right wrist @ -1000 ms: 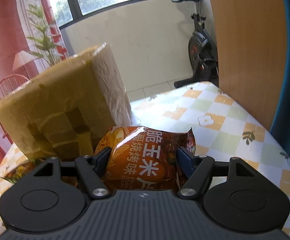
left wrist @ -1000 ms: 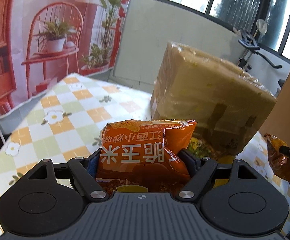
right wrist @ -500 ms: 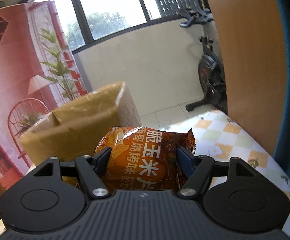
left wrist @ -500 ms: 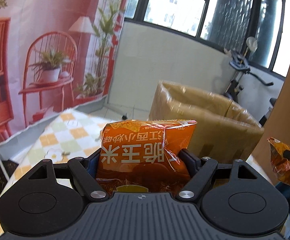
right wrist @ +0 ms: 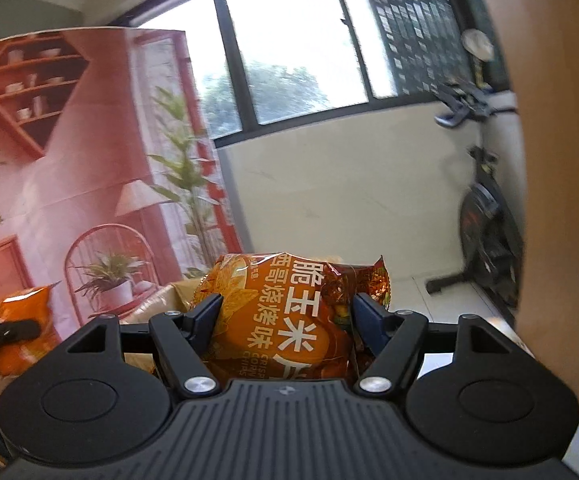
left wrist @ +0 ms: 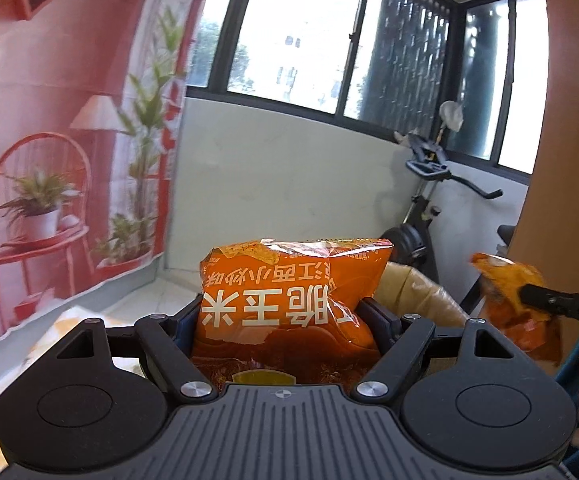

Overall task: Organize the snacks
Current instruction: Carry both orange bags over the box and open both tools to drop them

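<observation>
My left gripper (left wrist: 283,320) is shut on a bright orange corn-chip bag (left wrist: 289,300), held upright and high in the air. My right gripper (right wrist: 285,316) is shut on a darker orange corn-chip bag (right wrist: 289,312), also lifted. The left wrist view shows the right gripper's bag (left wrist: 517,304) at the right edge, and the right wrist view shows the left gripper's bag (right wrist: 25,328) at the left edge. The open cardboard box (left wrist: 421,296) sits low behind the left bag, its rim (right wrist: 161,300) peeking past the right bag.
A red-toned printed backdrop (left wrist: 49,140) hangs on the left. An exercise bike (left wrist: 429,200) stands by the white wall under the windows. A brown panel (right wrist: 561,160) fills the right side. A strip of the checked tablecloth (left wrist: 65,320) shows low at the left.
Both grippers have risen with their bags still held. The box and the tablecloth have dropped low in both views, and the windows and wall now fill the frames.
</observation>
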